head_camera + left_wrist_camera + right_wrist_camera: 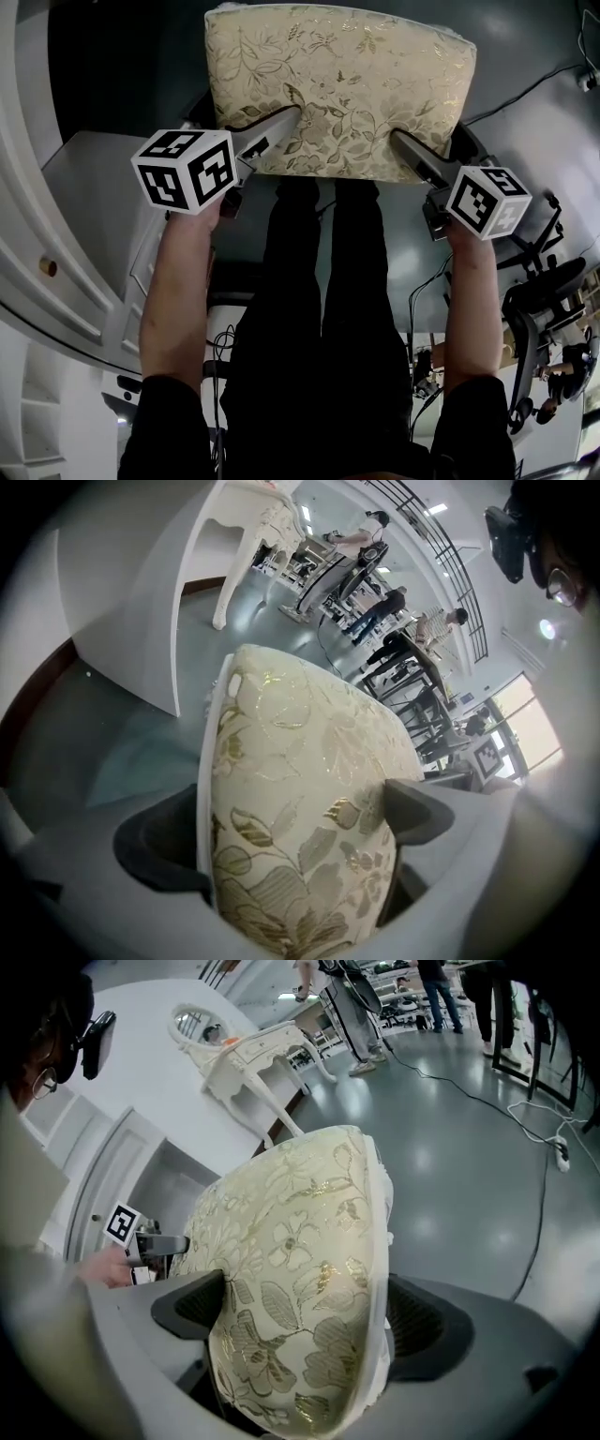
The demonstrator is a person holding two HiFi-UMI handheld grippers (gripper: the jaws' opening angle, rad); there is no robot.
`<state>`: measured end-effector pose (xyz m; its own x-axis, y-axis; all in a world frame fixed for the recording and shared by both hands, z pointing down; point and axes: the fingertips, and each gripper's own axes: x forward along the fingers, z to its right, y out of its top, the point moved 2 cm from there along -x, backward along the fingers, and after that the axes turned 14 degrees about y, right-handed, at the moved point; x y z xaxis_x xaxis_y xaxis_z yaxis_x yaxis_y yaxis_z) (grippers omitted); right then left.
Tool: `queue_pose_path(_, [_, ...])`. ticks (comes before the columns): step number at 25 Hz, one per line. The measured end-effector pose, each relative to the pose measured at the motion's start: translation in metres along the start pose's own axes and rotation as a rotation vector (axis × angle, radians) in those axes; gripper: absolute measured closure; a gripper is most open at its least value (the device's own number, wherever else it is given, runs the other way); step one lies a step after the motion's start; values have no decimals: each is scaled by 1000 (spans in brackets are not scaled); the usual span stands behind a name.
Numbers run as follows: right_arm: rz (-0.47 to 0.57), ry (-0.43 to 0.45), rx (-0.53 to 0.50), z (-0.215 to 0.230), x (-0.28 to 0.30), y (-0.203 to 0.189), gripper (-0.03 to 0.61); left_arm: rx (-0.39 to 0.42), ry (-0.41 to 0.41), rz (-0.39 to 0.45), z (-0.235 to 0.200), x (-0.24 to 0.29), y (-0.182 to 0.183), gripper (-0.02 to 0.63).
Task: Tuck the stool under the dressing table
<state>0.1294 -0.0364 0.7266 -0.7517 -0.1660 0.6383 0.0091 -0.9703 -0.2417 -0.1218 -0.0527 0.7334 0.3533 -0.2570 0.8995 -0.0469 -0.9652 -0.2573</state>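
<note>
The stool has a cream cushion with a gold leaf pattern and fills the top of the head view. My left gripper clamps its near left edge. In the left gripper view the left gripper has one pad pressing into the cushion and the other against its white base. My right gripper is at the near right edge. In the right gripper view the right gripper stands wide around the cushion, with its pads beside the fabric and not denting it. A white dressing table with an oval mirror stands beyond.
White furniture with a gold knob runs down the left of the head view. Black office chairs and floor cables lie to the right. Several people stand far off. The holder's dark-clad legs are below the stool.
</note>
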Motion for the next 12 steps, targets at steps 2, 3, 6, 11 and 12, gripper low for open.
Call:
queue_pose_path(2, [2,33,21,2,3,-2,60,-1,-44,-18,0,5,-1,21])
queue_pose_path(3, [2,55,40,3,4,-3,60,1,-59,-30,0,7,-1,21])
queue_pose_path(6, [22,101,60,3,7,-4,58,3,-63,-32,0,7,0,20])
queue_pose_path(11, [75,111,46,4,6,-5,60,-12,-48,33,1,6,-1,20])
queue_pose_path(12, [72,107,49,4,6,-5,60,-13,-49,38,0,6,0,20])
